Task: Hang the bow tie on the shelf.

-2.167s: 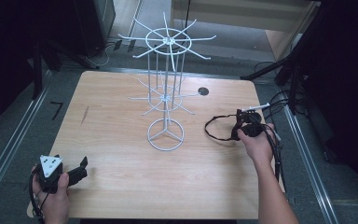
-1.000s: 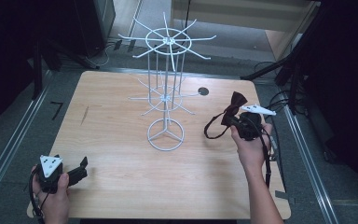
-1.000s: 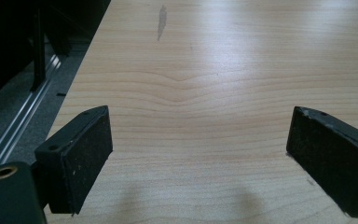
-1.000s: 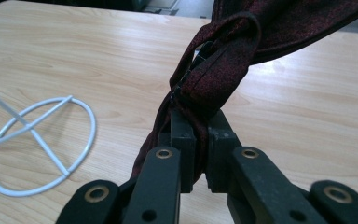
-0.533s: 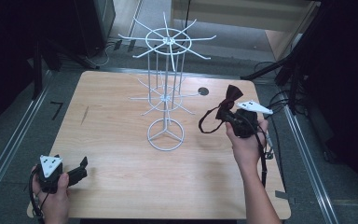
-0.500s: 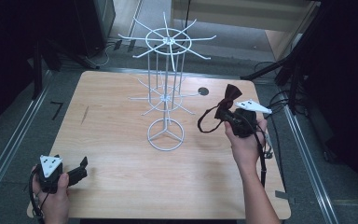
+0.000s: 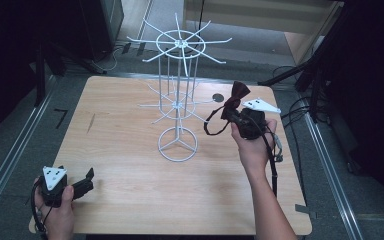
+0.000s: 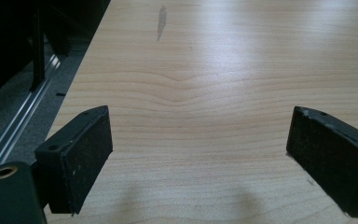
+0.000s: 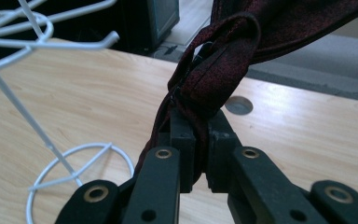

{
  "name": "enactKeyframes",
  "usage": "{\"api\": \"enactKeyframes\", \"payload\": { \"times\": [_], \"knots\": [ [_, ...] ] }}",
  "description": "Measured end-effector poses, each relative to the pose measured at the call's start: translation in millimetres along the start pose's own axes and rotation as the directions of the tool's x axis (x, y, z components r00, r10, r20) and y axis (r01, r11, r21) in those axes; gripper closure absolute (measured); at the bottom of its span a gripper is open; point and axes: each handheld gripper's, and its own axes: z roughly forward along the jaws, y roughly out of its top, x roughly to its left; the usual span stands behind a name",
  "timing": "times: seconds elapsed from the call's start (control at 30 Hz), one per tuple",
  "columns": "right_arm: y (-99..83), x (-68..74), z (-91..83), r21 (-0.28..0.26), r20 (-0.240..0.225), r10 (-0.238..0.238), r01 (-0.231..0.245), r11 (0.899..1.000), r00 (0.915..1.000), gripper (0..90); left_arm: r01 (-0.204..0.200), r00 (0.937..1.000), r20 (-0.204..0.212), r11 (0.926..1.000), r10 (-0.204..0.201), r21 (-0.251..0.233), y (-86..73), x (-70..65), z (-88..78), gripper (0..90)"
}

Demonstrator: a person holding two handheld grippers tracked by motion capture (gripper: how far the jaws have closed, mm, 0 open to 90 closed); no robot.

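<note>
On pale wooden table (image 7: pixel 130 150): white wire rack (image 7: pixel 178 100).

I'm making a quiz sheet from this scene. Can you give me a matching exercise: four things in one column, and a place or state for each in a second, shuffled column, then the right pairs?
Things
1. bow tie
2. wire rack
3. left gripper
4. right gripper

Places or states
A. open, with bare table between its jaws
B. stands upright near the middle of the table
C. shut on dark red fabric
D. held up off the table, strap hanging in a loop

Pairs: 1-D, 2-B, 3-A, 4-C
</note>
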Motion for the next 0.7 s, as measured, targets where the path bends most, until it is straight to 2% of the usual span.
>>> {"api": "enactKeyframes", "payload": {
  "times": [0.2, 0.7],
  "knots": [
    [8.6, 10.1, 5.3, -0.022, 0.004, -0.020, 0.020, 1.000, 0.9998, 85.0, 0.001, 1.0000, 0.000, 1.0000, -0.001, -0.001, -0.1, 0.0, 0.0, 7.5],
    [25.8, 22.7, 12.6, -0.048, 0.010, -0.020, 0.021, 0.999, 0.9997, 85.0, 0.002, 1.0000, 0.001, 1.0000, -0.002, 0.002, 0.0, 0.3, -0.2, 7.5]
  ]
}}
